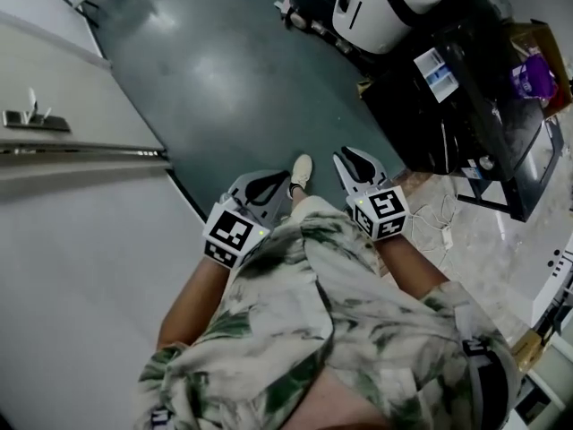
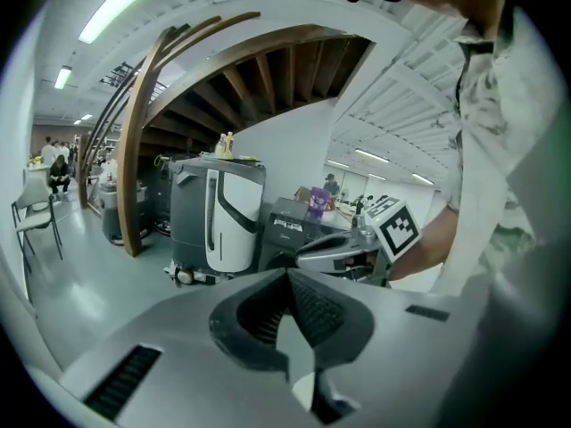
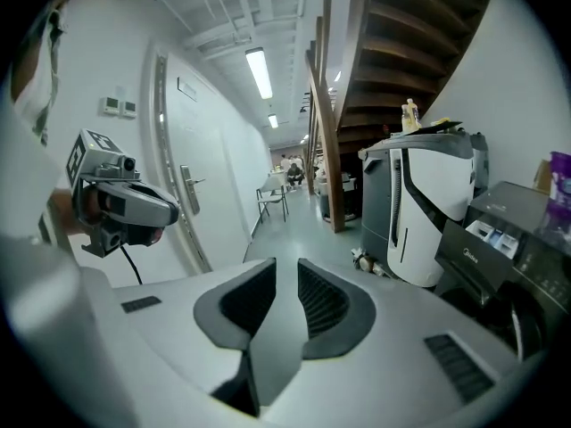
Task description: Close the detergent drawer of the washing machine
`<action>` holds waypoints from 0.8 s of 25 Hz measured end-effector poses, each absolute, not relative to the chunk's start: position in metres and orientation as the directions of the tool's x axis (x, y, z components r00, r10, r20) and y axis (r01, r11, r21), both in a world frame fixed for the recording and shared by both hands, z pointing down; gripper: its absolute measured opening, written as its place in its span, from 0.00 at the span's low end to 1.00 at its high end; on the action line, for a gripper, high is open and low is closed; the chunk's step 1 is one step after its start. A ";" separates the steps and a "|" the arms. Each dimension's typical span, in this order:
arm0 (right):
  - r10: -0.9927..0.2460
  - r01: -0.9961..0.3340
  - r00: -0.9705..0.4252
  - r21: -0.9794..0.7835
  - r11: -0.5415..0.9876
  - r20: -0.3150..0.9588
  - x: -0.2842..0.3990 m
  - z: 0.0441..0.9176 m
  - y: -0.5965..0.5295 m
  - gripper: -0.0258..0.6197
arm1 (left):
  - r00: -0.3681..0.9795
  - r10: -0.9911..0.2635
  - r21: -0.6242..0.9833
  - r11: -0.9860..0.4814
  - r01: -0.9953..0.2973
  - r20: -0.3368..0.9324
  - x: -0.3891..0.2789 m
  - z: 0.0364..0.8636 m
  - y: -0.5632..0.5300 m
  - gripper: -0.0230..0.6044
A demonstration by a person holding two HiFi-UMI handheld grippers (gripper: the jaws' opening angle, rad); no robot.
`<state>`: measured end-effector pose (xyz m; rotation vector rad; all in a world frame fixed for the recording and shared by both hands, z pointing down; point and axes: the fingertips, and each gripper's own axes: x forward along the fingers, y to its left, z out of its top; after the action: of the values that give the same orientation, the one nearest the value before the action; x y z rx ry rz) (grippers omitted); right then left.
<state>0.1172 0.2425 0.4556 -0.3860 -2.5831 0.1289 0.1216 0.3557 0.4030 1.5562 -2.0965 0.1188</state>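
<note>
Both the left gripper (image 1: 267, 186) and the right gripper (image 1: 358, 164) have shells of smooth, matt grey plastic. Their pads (image 3: 323, 300) are dark, ribbed and look rubbery. Each marker cube (image 1: 235, 234) carries flat black-and-white print. Behind the grippers, the shirt (image 1: 304, 330) is soft, creased, printed cloth. Ahead of them the floor (image 1: 224, 79) is smooth grey-green with a dull sheen. Right of the right gripper lie pale, polished, stone-like tiles (image 1: 501, 249) and the glossy black washing machine (image 1: 457, 124). Ahead of that gripper, a standing unit (image 3: 428, 212) is glossy white and grey plastic. The stair beams (image 3: 335, 105) are brown satin wood. To its left, the door (image 3: 192, 132) is matt white with a bright metal handle (image 3: 190, 190).
</note>
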 end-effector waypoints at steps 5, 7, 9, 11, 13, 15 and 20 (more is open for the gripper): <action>0.218 0.156 -0.858 -0.168 0.973 0.465 0.062 0.443 0.182 0.18 | -0.126 -0.876 0.220 0.253 -0.942 0.466 0.060 0.386 0.298 0.07; 0.179 0.113 -0.868 -0.167 0.980 0.463 0.047 0.443 0.156 0.18 | -0.091 -0.880 0.215 0.212 -0.953 0.466 0.039 0.383 0.273 0.07; 0.139 0.071 -0.875 -0.162 0.984 0.464 0.035 0.445 0.131 0.18 | -0.054 -0.885 0.216 0.172 -0.961 0.463 0.021 0.384 0.248 0.07; 0.101 0.033 -0.878 -0.152 0.988 0.468 0.027 0.447 0.111 0.18 | -0.021 -0.891 0.222 0.136 -0.965 0.453 0.007 0.385 0.226 0.07; 0.061 -0.010 -0.878 -0.146 0.989 0.475 0.022 0.450 0.095 0.18 | 0.012 -0.898 0.226 0.098 -0.969 0.441 -0.005 0.383 0.206 0.07; 0.010 -0.067 -0.877 -0.143 0.987 0.480 0.018 0.454 0.077 0.18 | 0.057 -0.900 0.232 0.050 -0.972 0.432 -0.015 0.382 0.187 0.07; -0.151 -0.248 -0.845 -0.127 0.960 0.513 0.011 0.472 0.037 0.18 | 0.238 -0.864 0.268 -0.126 -0.955 0.443 -0.042 0.393 0.144 0.07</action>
<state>0.0113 0.0367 0.4718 0.2828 -2.5913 0.2559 -0.0425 0.1440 0.3926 2.0245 -1.6596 0.2441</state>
